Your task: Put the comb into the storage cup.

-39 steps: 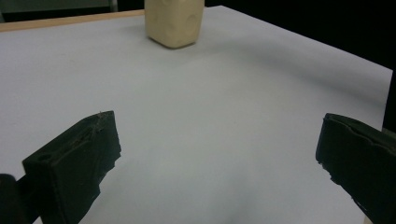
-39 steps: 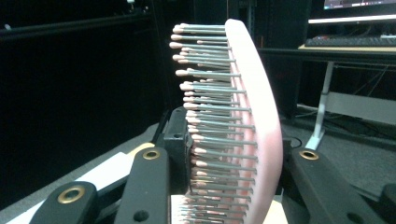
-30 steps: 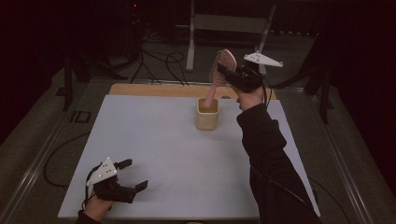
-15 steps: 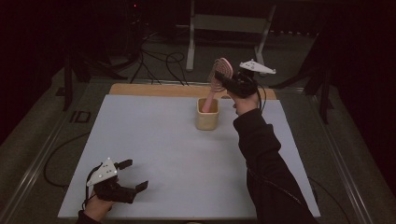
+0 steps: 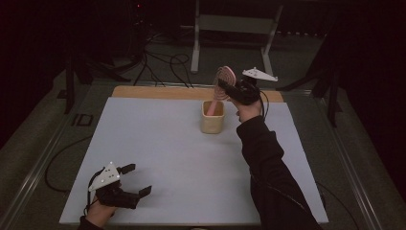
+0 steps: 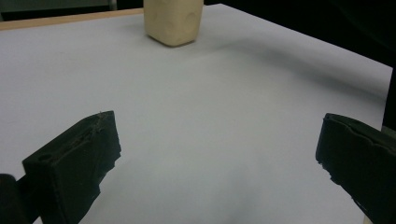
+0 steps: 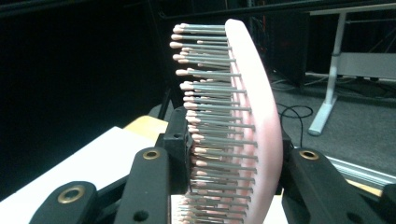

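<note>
The right gripper [image 5: 233,87] is clamped on a pink hairbrush [image 5: 223,79] — its handle dips into the cream cup [image 5: 212,120] near the table's [image 5: 158,143] far edge. The left gripper [image 5: 134,179] rests at the near-left corner — jaws apart.

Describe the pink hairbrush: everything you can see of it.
The hairbrush is pink and looks plastic, with an oval, slightly curved head set with rows of thin grey bristles ending in pale rounded tips. It stands nearly upright, head up. The right gripper is shut on it, one of the fingers on the bristle side and the other on the smooth back. Its handle points down into the open top of the cream cup near the table's far edge.
</note>
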`<state>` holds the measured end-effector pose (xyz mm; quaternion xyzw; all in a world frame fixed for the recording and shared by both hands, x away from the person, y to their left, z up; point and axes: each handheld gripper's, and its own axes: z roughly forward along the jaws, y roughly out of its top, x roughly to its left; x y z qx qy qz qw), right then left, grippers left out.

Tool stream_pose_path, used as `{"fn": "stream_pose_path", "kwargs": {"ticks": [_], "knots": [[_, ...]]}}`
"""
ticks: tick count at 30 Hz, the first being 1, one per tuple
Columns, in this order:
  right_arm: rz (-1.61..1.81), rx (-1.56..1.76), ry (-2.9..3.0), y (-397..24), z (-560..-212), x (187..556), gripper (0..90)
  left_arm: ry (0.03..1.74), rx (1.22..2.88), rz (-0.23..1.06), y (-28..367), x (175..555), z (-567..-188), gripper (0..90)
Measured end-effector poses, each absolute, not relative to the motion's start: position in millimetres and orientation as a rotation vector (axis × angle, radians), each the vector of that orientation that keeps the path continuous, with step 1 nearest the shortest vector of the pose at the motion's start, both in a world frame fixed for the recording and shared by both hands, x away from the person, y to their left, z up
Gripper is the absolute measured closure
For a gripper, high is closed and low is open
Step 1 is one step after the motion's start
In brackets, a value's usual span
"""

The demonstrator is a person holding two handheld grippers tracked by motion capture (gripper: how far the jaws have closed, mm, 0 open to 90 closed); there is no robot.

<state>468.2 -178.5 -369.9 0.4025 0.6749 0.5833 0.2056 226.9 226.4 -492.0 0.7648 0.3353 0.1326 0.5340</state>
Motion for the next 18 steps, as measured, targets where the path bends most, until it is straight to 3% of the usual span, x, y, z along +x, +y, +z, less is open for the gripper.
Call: {"fn": "stream_pose_path", "kwargs": {"ticks": [18], "knots": [[1.617,1.171,1.904,-173,-397,471,64.4,0.793,1.828,0.32,226,227,-492,0.2]]}}
